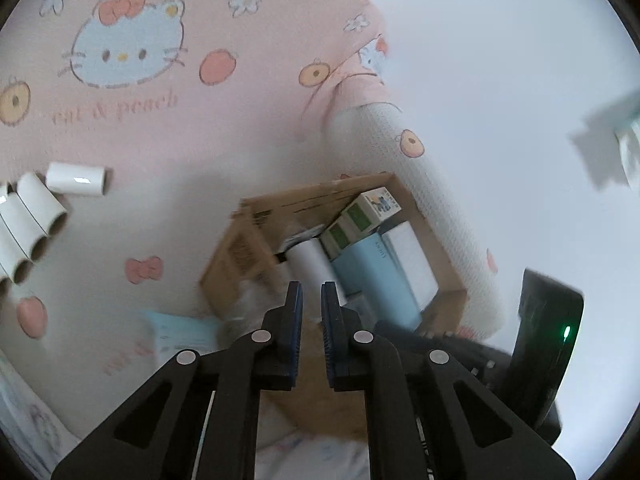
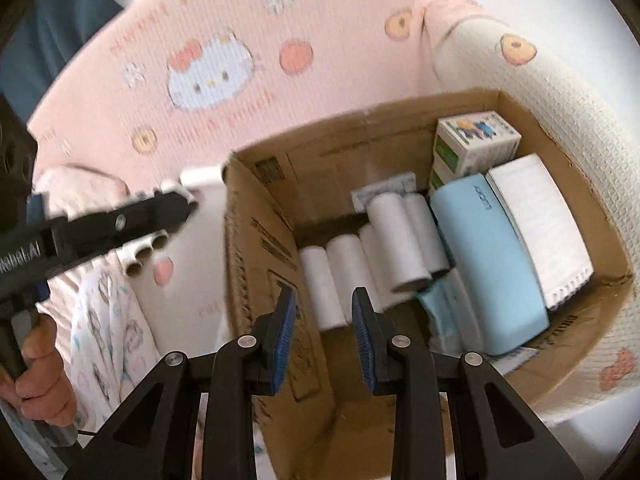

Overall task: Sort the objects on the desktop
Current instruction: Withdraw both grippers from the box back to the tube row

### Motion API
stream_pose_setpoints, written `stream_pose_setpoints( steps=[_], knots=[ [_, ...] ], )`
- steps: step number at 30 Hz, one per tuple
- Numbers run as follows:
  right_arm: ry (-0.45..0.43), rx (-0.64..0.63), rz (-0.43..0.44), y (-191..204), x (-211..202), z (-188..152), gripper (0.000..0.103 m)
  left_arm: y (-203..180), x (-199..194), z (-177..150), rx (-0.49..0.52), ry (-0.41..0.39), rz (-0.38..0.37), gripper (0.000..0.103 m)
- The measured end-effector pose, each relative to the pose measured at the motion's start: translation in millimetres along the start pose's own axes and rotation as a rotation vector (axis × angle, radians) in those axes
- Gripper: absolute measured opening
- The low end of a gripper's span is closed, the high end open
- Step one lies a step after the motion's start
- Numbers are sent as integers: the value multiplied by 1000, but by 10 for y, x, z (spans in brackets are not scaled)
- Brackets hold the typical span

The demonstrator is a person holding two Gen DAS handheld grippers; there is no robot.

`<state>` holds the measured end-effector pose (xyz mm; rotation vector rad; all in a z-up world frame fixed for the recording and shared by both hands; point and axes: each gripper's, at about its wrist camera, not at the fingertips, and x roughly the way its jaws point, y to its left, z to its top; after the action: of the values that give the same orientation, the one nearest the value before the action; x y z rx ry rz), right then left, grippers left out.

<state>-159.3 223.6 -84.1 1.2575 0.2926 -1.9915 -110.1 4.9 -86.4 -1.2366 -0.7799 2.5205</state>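
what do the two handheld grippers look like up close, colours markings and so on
Both the left gripper and the right gripper are matt black plastic linkages with round silver pivot pins and two flat fingers faced with ribbed blue pads. Seen from the right wrist, the left gripper's black body carries white lettering and a screw head, above a pistol-style handle.

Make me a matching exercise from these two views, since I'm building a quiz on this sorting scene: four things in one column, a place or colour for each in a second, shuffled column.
Things:
1. light blue case
2. row of white tubes
3. cardboard box
4. left gripper

Places or colours:
A. lying on the pink mat, outside the box
B. brown, open at the top
C. inside the box, beside a white packet
D. empty, above the box

Pairs: 1-C, 2-A, 3-B, 4-D
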Motion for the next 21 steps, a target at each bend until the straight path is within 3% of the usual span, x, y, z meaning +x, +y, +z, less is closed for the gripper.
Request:
stream_pose_setpoints(
  steps=[1, 7, 12, 21],
  knots=[
    [-25, -4, 6, 82, 208, 50, 25, 58, -46, -47, 16, -7, 6, 10],
    [-112, -50, 68, 368, 112, 19, 26, 555, -241, -320, 2, -39, 80, 10],
    [-203, -116, 58, 739, -43, -17, 26, 873, -428, -460, -32, -65, 153, 10],
    [-245, -138, 107, 1213, 135, 170, 39, 1508, -1091, -422, -189, -190, 129, 10]
  ],
)
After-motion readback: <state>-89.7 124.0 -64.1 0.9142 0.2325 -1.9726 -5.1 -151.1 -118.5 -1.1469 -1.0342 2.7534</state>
